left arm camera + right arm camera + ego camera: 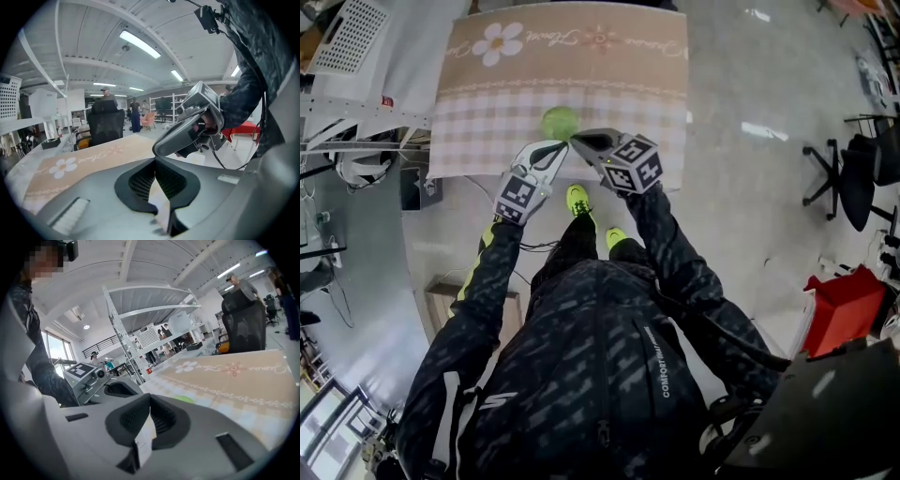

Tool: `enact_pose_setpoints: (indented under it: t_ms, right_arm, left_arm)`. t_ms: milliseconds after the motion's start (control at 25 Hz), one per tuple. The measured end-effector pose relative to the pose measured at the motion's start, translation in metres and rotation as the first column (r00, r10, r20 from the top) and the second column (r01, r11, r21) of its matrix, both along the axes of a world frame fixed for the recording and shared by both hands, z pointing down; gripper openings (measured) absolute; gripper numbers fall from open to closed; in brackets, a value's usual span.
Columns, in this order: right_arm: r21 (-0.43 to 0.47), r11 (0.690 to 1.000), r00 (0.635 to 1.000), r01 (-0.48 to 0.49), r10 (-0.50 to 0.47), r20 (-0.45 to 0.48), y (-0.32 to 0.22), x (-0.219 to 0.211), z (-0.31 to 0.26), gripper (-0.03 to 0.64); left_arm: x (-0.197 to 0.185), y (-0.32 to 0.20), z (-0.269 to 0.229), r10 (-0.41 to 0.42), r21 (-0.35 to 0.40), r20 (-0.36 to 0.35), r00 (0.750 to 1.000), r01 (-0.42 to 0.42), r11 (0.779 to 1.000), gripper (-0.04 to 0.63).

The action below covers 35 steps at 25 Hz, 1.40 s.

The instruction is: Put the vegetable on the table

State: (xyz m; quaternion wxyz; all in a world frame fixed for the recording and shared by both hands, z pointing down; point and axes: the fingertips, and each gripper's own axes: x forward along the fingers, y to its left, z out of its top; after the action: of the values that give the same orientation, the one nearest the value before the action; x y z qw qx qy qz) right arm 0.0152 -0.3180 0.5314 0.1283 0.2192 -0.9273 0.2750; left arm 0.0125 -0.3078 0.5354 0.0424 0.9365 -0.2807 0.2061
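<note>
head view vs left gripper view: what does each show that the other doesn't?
Head view only: the vegetable lying on the tablecloth, the person's shoes, a red box.
Left gripper view only: the inside of the left gripper, jaws shut with nothing between them, plus ceiling lights and people standing far back.
Both: the tablecloth's flower print and the right gripper.

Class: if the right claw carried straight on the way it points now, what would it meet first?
Most likely the green vegetable, lying on the checked tablecloth just past the tips of the shut right claw. Depth is unclear: the claw may pass above it to the cloth.
</note>
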Motion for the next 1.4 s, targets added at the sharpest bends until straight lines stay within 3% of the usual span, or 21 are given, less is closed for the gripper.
enact_pose_setpoints:
  t_ms: [160, 640, 960, 1400]
  right_arm:
    - [0.031, 0.999, 0.999, 0.029, -0.029, 0.018, 0.02, 0.007, -0.019, 0.0]
    - [0.041, 0.994, 0.994, 0.098, -0.1, 0.051, 0.112, 0.028, -0.037, 0.0]
    - [-0.009, 0.991, 0.991, 0.13, -0.129, 0.045, 0.156, 0.024, -0.023, 0.0]
    - [-0.012, 0.987, 0.987, 0.162, -0.162, 0.012, 0.215, 0.004, -0.015, 0.0]
  left_arm:
    - [0.006, 0.026, -0.018, -0.029, 0.015, 0.01, 1.0, 0.029, 0.999, -0.005]
    - [0.024, 0.124, -0.048, -0.183, 0.015, -0.08, 0.98, 0.185, 0.983, -0.005]
    - [0.014, 0.162, -0.054, -0.291, -0.06, -0.17, 0.941, 0.285, 0.957, -0.005]
    - [-0.006, 0.212, -0.05, -0.333, -0.106, -0.211, 0.919, 0.317, 0.943, -0.004]
